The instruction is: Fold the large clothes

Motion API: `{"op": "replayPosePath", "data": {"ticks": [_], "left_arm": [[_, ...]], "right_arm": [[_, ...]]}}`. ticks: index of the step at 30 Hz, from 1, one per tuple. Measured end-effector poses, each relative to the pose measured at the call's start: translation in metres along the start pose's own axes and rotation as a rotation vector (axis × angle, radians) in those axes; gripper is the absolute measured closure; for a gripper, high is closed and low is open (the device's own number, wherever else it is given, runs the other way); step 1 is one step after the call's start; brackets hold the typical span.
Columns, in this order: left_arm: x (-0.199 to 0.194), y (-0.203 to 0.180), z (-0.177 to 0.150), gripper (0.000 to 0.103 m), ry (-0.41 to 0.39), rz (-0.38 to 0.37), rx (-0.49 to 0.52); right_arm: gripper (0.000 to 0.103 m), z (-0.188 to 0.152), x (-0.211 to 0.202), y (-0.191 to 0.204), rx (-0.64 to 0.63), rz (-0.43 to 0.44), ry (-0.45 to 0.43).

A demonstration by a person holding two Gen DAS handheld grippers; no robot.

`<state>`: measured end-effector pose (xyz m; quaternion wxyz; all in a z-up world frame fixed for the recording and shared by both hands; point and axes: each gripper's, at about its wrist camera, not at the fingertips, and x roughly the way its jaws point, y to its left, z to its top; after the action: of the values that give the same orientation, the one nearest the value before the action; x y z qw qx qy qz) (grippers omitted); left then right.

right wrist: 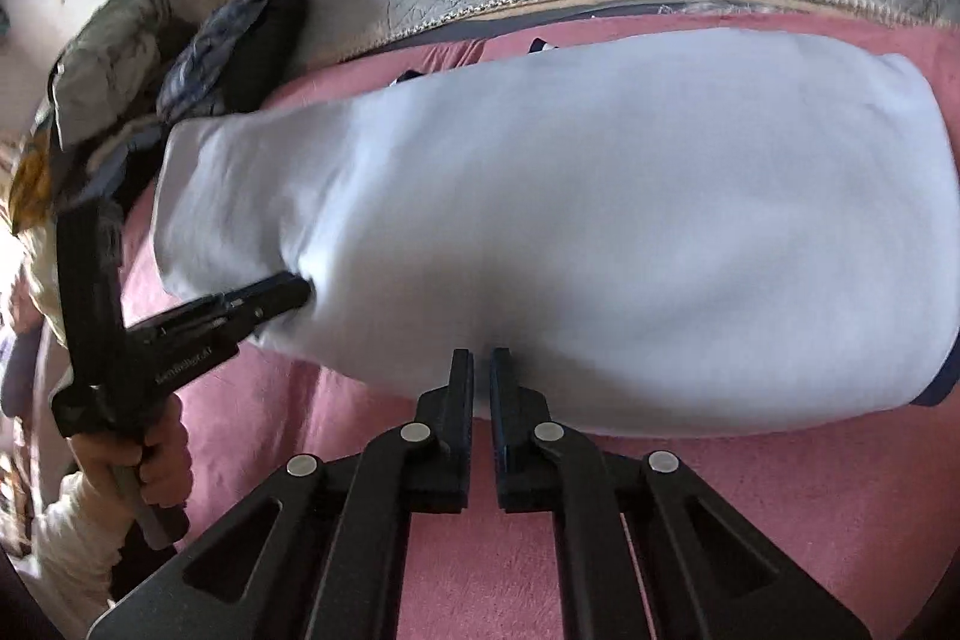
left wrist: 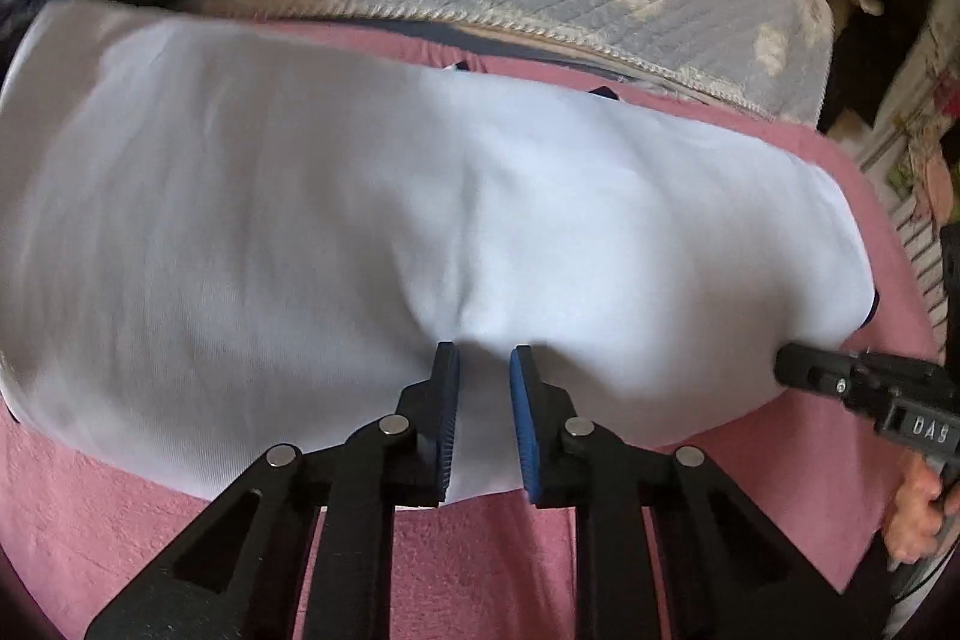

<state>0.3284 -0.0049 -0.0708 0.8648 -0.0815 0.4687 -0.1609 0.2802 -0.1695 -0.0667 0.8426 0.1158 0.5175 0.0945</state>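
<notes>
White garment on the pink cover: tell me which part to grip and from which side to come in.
Grip the near hem of the white garment, coming in from the near side, angled down. That edge lies free on the pink cover, with no other object beside it. The left gripper and right gripper are already there, spaced apart along it, jaws nearly closed with cloth between them.

On a pink blanket (right wrist: 750,508), the right hand-held gripper (right wrist: 482,364) pinches the near edge of a folded white garment (right wrist: 570,220) between nearly closed jaws, while the left hand-held gripper (right wrist: 297,289), held by a hand (right wrist: 159,460), meets the garment's left end.
</notes>
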Motion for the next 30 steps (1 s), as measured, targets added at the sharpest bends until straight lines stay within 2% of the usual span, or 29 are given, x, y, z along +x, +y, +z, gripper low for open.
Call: {"op": "replayPosePath", "data": {"ticks": [1,4,5,6,7,8,9,10,11,14,17,19,21,26,30], "left_arm": [[0.000,-0.001,-0.001,0.085,-0.005,-0.002,0.018],[0.002,0.009,0.006,0.087,-0.014,-0.044,-0.030],[0.002,0.010,0.012,0.088,-0.012,-0.045,-0.027],[0.004,0.009,0.021,0.095,-0.011,-0.026,0.004],[0.007,0.008,0.031,0.099,-0.020,0.032,0.048],[0.009,0.010,0.040,0.100,-0.025,0.077,0.047],[0.011,0.018,0.048,0.100,-0.022,0.058,0.006],[0.014,0.025,0.057,0.100,-0.005,0.008,-0.044],[0.018,0.030,0.064,0.100,0.012,-0.017,-0.056],[0.032,0.034,0.082,0.100,0.007,0.007,-0.042],[0.053,0.039,0.101,0.100,0.033,-0.044,-0.086],[0.068,0.040,0.117,0.100,0.043,-0.039,-0.100],[0.079,0.042,0.127,0.100,0.052,-0.022,-0.107],[0.079,0.038,0.120,0.100,0.052,0.001,-0.092],[0.054,0.011,0.085,0.100,0.008,0.098,0.087]], "right_arm": [[0.097,0.001,0.001,-0.001,0.014,-0.003,0.003],[0.097,0.008,0.003,-0.005,0.062,-0.008,-0.011],[0.098,0.010,0.003,-0.003,0.048,-0.034,-0.022],[0.101,0.010,0.001,0.000,0.023,-0.068,-0.037],[0.101,0.011,0.001,0.005,-0.009,-0.112,-0.055],[0.101,0.012,0.002,0.008,-0.024,-0.132,-0.058],[0.101,0.016,0.001,0.010,-0.030,-0.145,-0.060],[0.101,0.020,-0.001,0.010,-0.029,-0.147,-0.066],[0.101,0.025,-0.002,0.010,-0.026,-0.149,-0.073],[0.101,0.049,-0.003,0.007,-0.004,-0.152,-0.088],[0.101,0.078,0.018,0.000,0.031,-0.163,-0.045],[0.101,0.097,0.041,-0.012,0.104,-0.170,0.010],[0.101,0.115,0.050,-0.018,0.148,-0.175,0.009],[0.101,0.142,0.061,-0.028,0.216,-0.193,-0.027],[0.101,0.118,0.044,-0.018,0.210,-0.150,-0.025]]}}
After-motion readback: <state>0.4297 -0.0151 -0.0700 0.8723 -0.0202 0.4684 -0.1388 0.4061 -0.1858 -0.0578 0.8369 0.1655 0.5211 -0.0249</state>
